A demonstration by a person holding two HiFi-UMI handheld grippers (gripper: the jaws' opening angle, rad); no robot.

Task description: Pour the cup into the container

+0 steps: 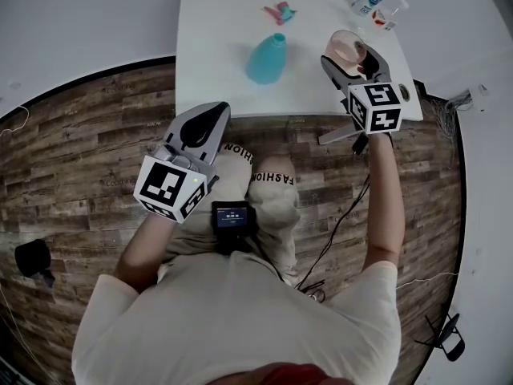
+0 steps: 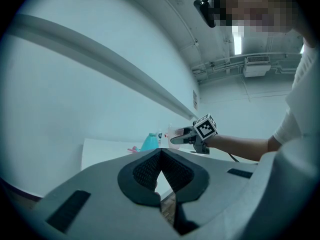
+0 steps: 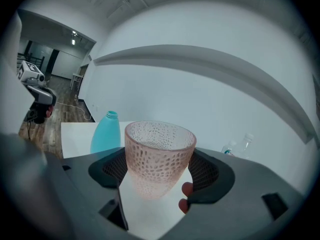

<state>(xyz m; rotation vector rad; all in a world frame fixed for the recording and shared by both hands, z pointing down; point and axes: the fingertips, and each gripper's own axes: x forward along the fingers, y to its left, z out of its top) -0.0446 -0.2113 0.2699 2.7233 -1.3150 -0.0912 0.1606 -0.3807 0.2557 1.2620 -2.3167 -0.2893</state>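
While it sits between my right jaws, cup: a pink, translucent, dimpled plastic cup (image 3: 159, 154), upright, over the right part of the table; I cannot tell whether its base rests on the top or hangs just above it, nor what it holds.
Right gripper: my right gripper (image 1: 350, 54) has its jaws clamped on the cup, one dark ribbed pad against each side of the lower wall, the rim standing clear above them.
Left gripper: my left gripper (image 2: 160, 153) has its jaws closed tip to tip with nothing between them; it hangs off the table's near edge, over my lap and the floor, well apart from the cup.
Container: a teal plastic bottle (image 1: 267, 61) with an open neck, upright near the middle of the table, left of the cup and not touching it.
Table: a white rectangular table (image 1: 224, 22).
Far side: a small pink and teal object (image 1: 280, 10) lies beyond the bottle; I cannot tell what it is.
Far right corner: two clear plastic bottles (image 1: 367, 0), close together.
Floor: brown wood planks (image 1: 80, 159).
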